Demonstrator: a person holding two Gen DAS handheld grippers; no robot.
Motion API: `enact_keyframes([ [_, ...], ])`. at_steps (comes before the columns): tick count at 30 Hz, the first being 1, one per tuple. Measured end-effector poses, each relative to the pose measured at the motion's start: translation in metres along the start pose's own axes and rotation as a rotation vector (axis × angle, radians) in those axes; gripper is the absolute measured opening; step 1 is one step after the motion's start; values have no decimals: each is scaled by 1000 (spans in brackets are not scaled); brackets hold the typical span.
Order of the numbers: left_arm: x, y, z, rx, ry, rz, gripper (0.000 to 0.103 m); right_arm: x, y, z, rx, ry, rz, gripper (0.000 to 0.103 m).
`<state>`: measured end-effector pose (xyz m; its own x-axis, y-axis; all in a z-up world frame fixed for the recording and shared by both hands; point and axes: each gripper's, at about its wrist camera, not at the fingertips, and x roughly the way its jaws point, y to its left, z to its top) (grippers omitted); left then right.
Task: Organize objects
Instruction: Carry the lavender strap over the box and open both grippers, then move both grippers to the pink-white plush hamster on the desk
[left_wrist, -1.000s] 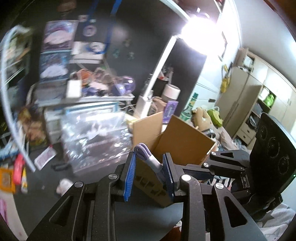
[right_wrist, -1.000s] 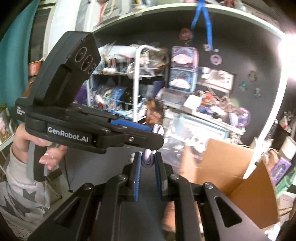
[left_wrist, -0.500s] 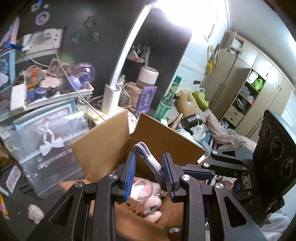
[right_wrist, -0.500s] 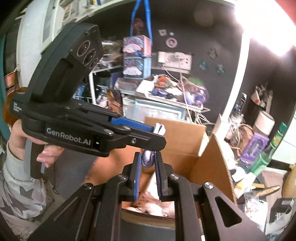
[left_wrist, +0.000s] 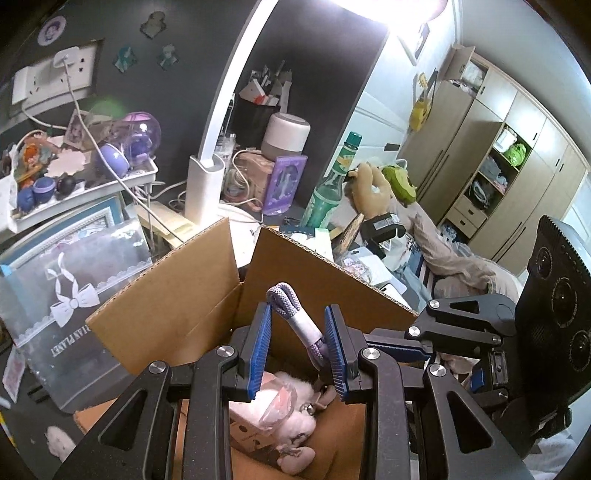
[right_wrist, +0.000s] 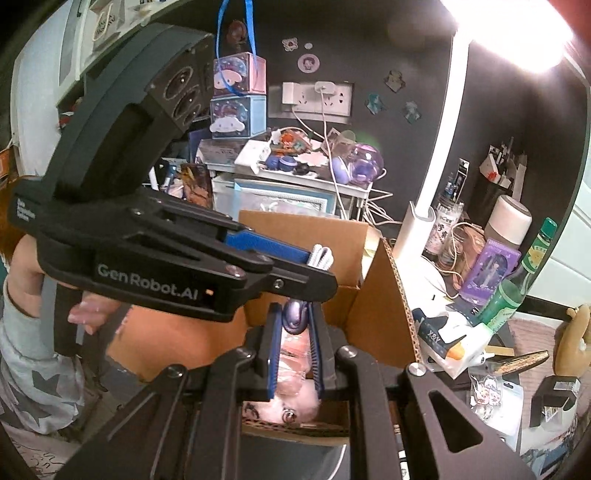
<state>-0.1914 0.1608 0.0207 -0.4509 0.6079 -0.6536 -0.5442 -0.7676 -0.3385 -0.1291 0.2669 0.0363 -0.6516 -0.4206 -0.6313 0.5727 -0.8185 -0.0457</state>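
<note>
1. Left gripper (left_wrist: 298, 343) fingers clamped on a purple braided cord (left_wrist: 295, 317) (white band mid-length), which slants between the pads.
2. Right gripper (right_wrist: 295, 350) fingers pinched tight on the cord's purple end.
3. Open cardboard box (left_wrist: 166, 314) sits directly beneath both; pink plush (left_wrist: 291, 417) inside, at 6 o'clock.

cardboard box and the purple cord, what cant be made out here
- Cardboard box contents: gripper frames cover most of the inside in both views; only a pink plush shows.
- Purple cord: its lower length is hidden behind the left gripper; in the right wrist view the right gripper hides it.
</note>
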Motion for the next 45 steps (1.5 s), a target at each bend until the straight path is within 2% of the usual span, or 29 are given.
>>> enact_keyframes([
  [3,1,0,1,-3,-1,-1,33,2,-3,0,-1,3,-29,13],
  [5,0,0,1,-2,-3,1,46,2,-5,-1,-2,5,-47,13],
  [10,-1,0,0,4,-9,9,53,2,-6,-3,-1,14,-57,17],
  [22,-38,-1,-12,59,-45,89,60,-8,2,-3,-24,6,-94,17],
  [24,-45,0,-16,70,-46,108,66,-9,3,-3,-27,6,-100,19],
  [26,-52,-1,-21,87,-46,131,78,-11,4,-3,-29,3,-108,30],
  [27,-56,-1,-23,95,-49,139,79,-12,5,-3,-30,0,-113,42],
  [30,-66,-1,-32,105,-54,150,83,-15,9,-4,-36,-14,-123,57],
  [34,-79,-1,-43,105,-70,158,86,-21,17,-5,-47,-42,-130,94],
  [36,-86,1,-49,99,-81,160,86,-26,23,-5,-57,-63,-129,103],
  [42,-111,9,-70,70,-117,174,86,-28,52,-5,-110,-89,-138,103],
  [45,-127,19,-83,45,-139,192,87,-27,67,-2,-132,-104,-105,103],
])
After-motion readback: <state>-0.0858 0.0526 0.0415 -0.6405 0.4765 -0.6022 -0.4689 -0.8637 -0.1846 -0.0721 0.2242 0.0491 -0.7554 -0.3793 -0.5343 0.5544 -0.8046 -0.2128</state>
